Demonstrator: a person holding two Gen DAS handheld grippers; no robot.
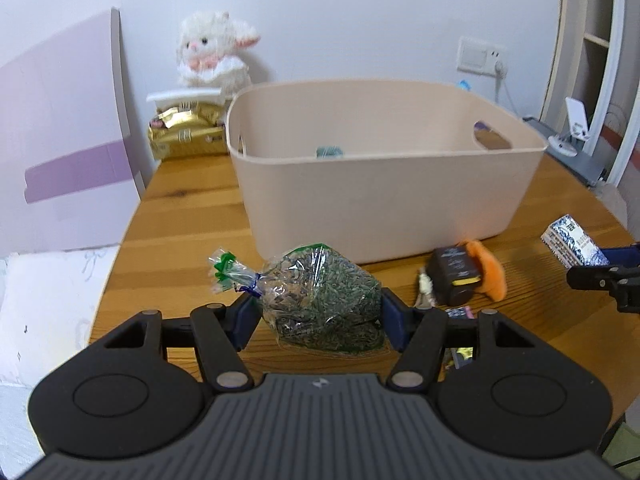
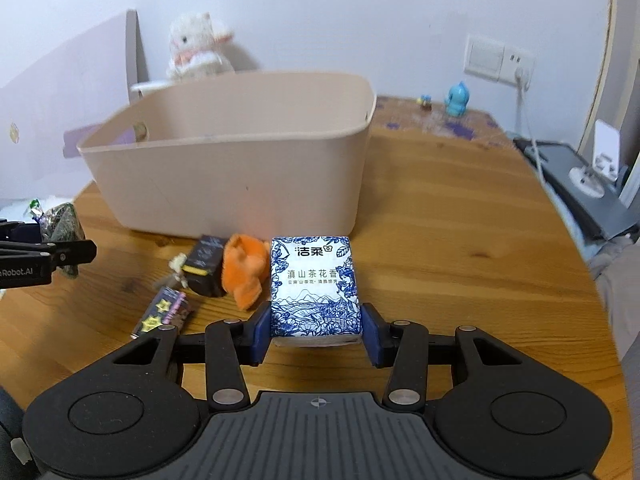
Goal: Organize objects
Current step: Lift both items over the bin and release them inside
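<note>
Bin (image 1: 384, 200) stands on the table (image 2: 460, 240) ahead of both grippers. Left gripper (image 1: 318, 318) is clamped on a bag of dried herbs (image 1: 324, 308); right gripper (image 2: 316, 334) is clamped on a tissue pack (image 2: 314, 286), small items just left of it.

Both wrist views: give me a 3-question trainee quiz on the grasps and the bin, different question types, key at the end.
1. True or false: the left gripper is shut on the clear bag of dried green leaves.
2. Multiple choice: the right gripper holds (A) an orange plush toy, (B) a blue-and-white tissue pack, (C) a black box.
3. Fill in: the orange plush toy and black box lie on the wooden table, ______ the beige storage bin.

Key
1. True.
2. B, the blue-and-white tissue pack.
3. In front of (outside it).
</note>
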